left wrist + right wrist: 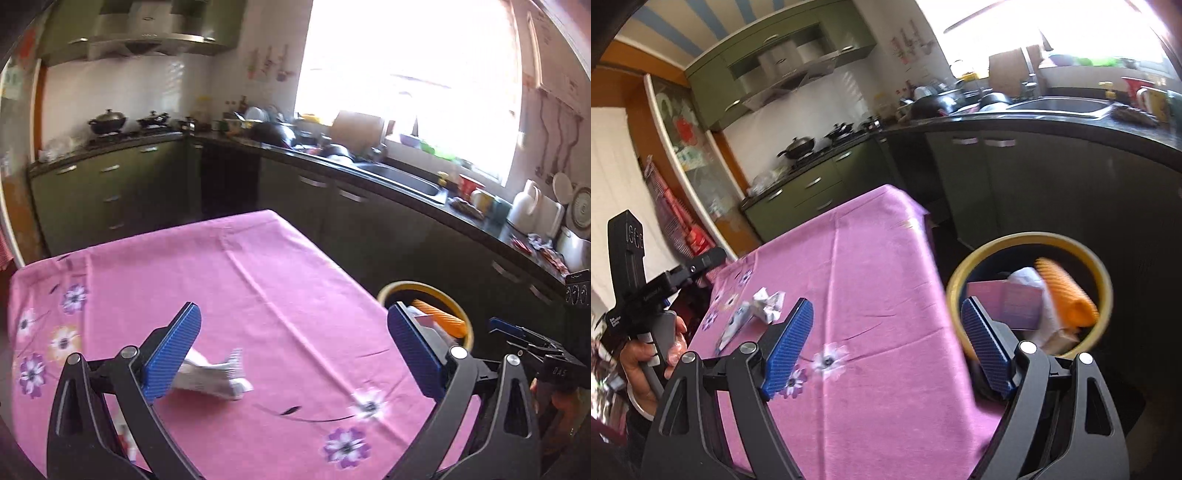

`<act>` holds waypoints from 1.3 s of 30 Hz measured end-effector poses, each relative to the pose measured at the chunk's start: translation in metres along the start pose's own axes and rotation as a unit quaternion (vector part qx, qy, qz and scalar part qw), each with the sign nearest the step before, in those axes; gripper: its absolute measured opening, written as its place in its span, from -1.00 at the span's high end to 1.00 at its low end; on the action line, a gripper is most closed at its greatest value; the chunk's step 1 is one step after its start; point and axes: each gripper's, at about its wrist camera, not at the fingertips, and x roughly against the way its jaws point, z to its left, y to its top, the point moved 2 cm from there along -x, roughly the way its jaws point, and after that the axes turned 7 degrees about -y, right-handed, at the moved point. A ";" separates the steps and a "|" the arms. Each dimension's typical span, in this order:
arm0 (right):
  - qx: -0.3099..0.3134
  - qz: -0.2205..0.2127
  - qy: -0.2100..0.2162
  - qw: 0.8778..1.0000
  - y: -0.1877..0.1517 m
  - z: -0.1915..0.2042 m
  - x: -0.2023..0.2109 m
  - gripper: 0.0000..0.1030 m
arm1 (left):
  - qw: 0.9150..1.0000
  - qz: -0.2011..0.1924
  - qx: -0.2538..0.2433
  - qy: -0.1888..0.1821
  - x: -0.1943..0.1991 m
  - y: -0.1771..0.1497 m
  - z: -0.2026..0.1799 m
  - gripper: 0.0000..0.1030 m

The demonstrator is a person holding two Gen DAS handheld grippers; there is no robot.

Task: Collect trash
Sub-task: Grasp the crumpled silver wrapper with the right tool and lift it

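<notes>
A crumpled white paper (212, 376) lies on the pink flowered tablecloth (258, 280), just inside the left pad of my left gripper (295, 354), which is open wide and holds nothing. In the right wrist view the same paper (770, 304) sits beside a white-and-blue wrapper (737, 321). My right gripper (888, 347) is open and empty, straddling the table's right edge. Its right pad is over the yellow-rimmed bin (982, 258). The bin holds an orange ribbed piece (1067, 295), a pink box (1008, 304) and white paper.
The bin (391, 290) stands on the floor against the table's right side. Dark kitchen cabinets and a cluttered counter with a sink (402, 181) run behind and to the right. A hand (646, 354) grips the left tool's handle at the table's left end.
</notes>
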 end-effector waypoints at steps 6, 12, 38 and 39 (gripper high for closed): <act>0.097 0.059 0.071 0.991 -0.017 0.090 -0.064 -0.59 | 0.991 -0.052 0.034 0.115 0.055 -0.027 0.099 -0.87; 0.155 0.115 0.080 0.978 -0.028 0.166 -0.127 -0.59 | 0.982 -0.069 0.088 0.154 0.074 -0.053 0.162 -0.87; 0.266 0.184 0.087 0.942 -0.032 0.244 -0.232 -0.27 | 0.987 -0.051 0.100 0.115 0.068 -0.064 0.164 -0.87; 0.261 0.186 0.091 0.943 -0.031 0.240 -0.229 -0.26 | 0.987 -0.050 0.099 0.115 0.067 -0.064 0.164 -0.87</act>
